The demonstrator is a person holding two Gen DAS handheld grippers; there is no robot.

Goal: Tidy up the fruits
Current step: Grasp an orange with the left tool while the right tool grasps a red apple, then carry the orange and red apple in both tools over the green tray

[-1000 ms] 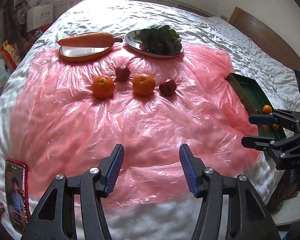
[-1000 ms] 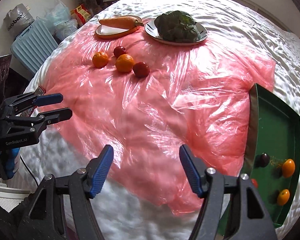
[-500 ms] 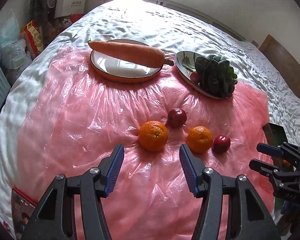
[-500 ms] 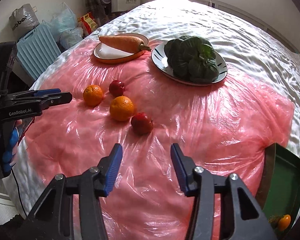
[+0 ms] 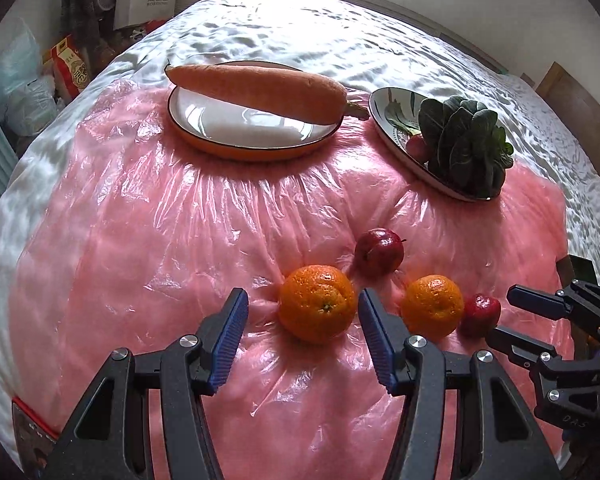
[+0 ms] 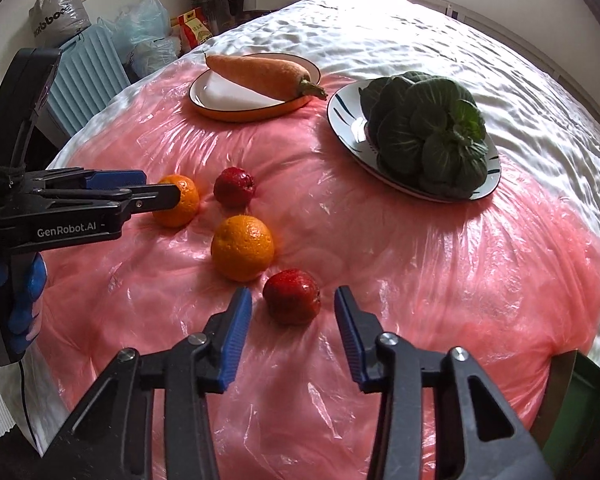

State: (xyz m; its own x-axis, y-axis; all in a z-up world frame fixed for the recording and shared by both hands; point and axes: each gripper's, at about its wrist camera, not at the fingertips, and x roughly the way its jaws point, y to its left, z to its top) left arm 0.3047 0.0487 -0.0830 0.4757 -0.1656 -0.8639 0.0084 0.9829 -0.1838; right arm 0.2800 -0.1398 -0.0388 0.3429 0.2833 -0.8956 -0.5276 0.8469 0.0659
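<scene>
Both grippers stand with jaws apart, holding nothing: my left gripper (image 5: 302, 326) has an orange (image 5: 317, 303) low in the middle of its frame, just ahead of the pads, nearer the right one, and my right gripper (image 6: 293, 328) frames a small red fruit (image 6: 292, 296) the same way. A second orange (image 6: 242, 248) and another red fruit (image 6: 235, 187) sit between them on the pink plastic sheet (image 6: 440, 280). To grasp well, I'd judge each gripper should ease forward until the fruit's widest part is between the pads, then shut gently, since round fruit on slack plastic may roll. Neither fruit has a real long axis; the orange's navel faces the left camera. Further up sit a carrot (image 5: 256, 90) on an orange-rimmed plate (image 5: 204, 142) and greens (image 6: 428, 136) on another plate (image 6: 346, 120).
</scene>
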